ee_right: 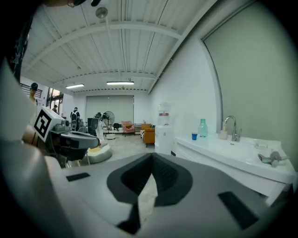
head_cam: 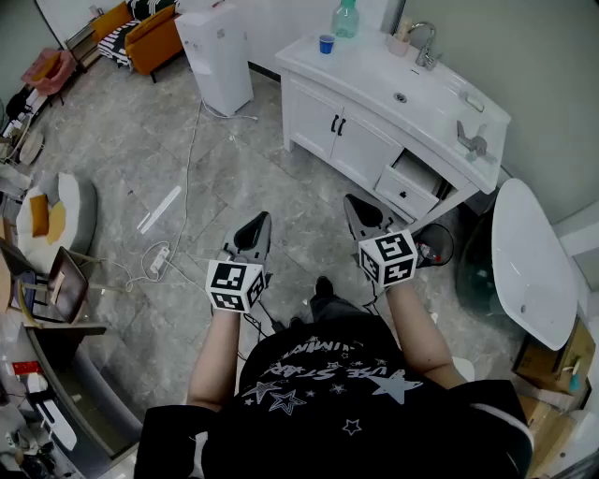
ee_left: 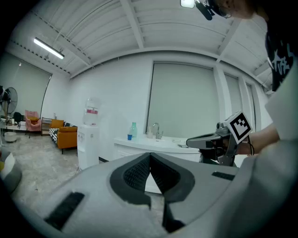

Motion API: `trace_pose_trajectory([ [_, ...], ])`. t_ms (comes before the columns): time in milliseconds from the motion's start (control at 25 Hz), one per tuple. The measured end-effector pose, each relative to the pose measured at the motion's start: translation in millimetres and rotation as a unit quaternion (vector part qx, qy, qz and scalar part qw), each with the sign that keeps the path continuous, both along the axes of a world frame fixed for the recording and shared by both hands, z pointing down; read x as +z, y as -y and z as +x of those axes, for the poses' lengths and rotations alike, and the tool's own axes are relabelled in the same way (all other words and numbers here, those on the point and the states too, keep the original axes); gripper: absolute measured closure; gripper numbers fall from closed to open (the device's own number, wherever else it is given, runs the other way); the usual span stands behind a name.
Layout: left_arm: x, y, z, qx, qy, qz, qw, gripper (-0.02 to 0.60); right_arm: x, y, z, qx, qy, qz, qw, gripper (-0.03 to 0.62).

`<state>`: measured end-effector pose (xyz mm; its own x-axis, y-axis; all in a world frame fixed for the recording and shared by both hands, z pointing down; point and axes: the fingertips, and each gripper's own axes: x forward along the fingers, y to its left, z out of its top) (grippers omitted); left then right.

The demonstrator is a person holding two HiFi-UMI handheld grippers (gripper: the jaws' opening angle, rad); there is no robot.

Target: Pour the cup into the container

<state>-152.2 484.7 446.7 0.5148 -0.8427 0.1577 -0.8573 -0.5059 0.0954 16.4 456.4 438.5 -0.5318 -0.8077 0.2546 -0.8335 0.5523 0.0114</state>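
Tiny blue cup [head_cam: 326, 44], perhaps; contents unclear.

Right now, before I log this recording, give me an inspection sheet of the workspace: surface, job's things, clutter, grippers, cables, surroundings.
Surface: white vanity counter with a sink, across the floor from both grippers.
Job's things: small blue cup upright on the counter beside a pale green plastic bottle; which container takes the pour cannot be told.
Clutter: one white vanity drawer stands open.
Grippers: left gripper and right gripper both have jaws together with nothing between them, held over the floor.
Cables: white cable trails across the grey floor to a white power strip.
Surroundings: white water dispenser, orange sofa.
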Motion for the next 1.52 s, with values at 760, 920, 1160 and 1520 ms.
trace_pose_trajectory([
  [760,11.4,-21.9,-7.2,0.003,-0.003,-0.020,0.9998,0.572,13.0,-25.0,7.0,0.019,0.022,-0.025,0.999,0.588],
  [920,12.0,-23.8,-10.0,0.006,-0.001,-0.018,0.9998,0.572,14.2,-25.2,7.9,0.030,0.028,-0.022,0.999,0.588],
  [1160,18.0,-11.0,-15.4,-0.003,0.004,-0.024,0.9997,0.572,24.1,0.7,-0.4,0.017,0.031,-0.035,0.999,0.432],
  [1520,19.2,75.6,-16.3,-0.028,0.015,-0.025,0.9992,0.572,36.0,97.6,5.9,0.003,0.032,-0.050,0.998,0.352],
])
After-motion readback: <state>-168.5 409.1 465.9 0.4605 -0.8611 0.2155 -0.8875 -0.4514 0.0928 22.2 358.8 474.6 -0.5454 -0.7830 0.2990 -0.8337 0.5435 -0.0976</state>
